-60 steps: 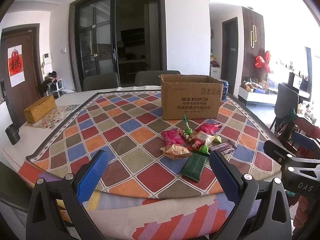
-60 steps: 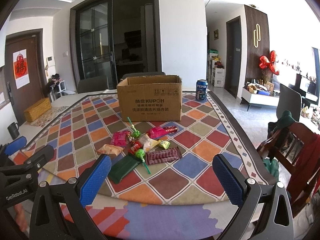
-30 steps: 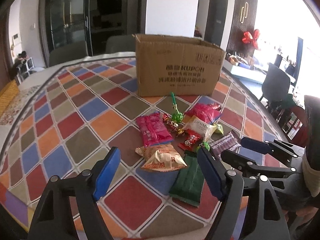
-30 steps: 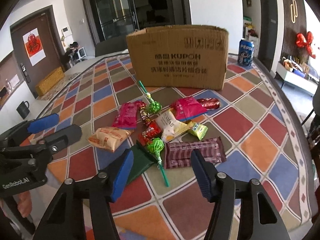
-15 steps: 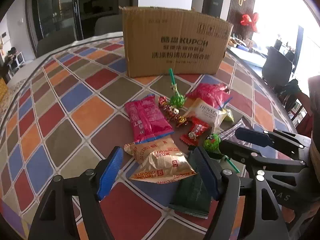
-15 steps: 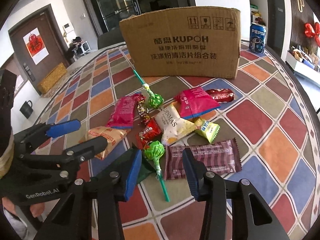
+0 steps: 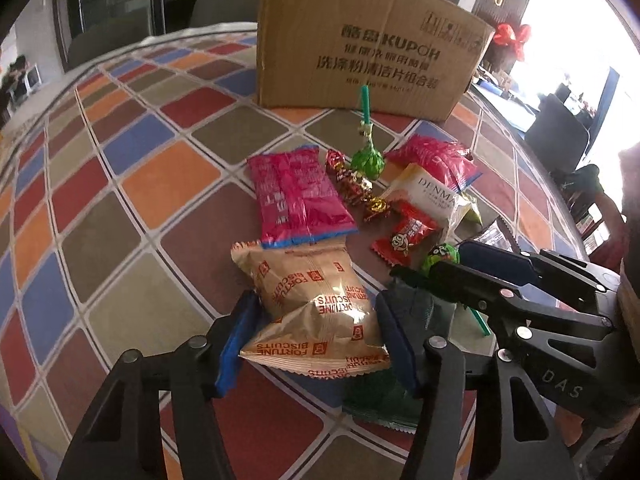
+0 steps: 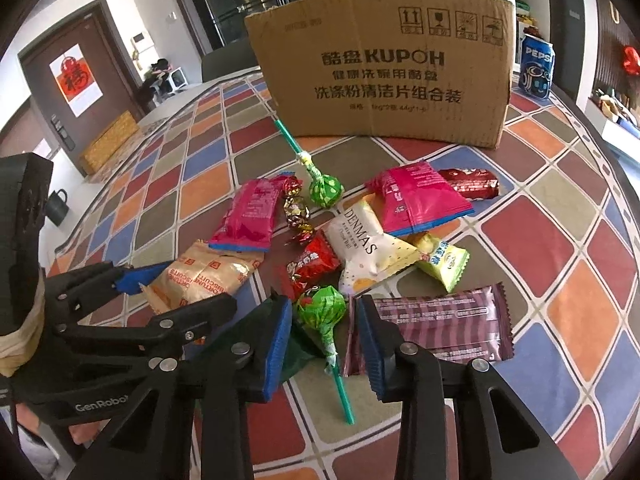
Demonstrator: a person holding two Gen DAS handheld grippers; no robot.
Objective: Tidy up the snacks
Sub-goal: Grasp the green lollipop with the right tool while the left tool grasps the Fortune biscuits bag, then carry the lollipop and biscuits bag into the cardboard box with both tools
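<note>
Checkered tablecloth (image 8: 560,312) bearing snack pile before cardboard box (image 8: 384,76). Left gripper (image 7: 316,336) spreading around gold biscuit pack (image 7: 316,304), pads not yet pressing. Right gripper (image 8: 324,344) straddling green lollipop (image 8: 322,306), jaws apart. Advising: centring pads before closing, avoiding neighbouring green wrapper (image 7: 380,404).

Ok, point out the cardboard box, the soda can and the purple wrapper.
cardboard box (image 8: 384,68), right wrist view, front wall.
soda can (image 8: 537,67), right wrist view, blue side.
purple wrapper (image 8: 440,320), right wrist view, middle.
</note>
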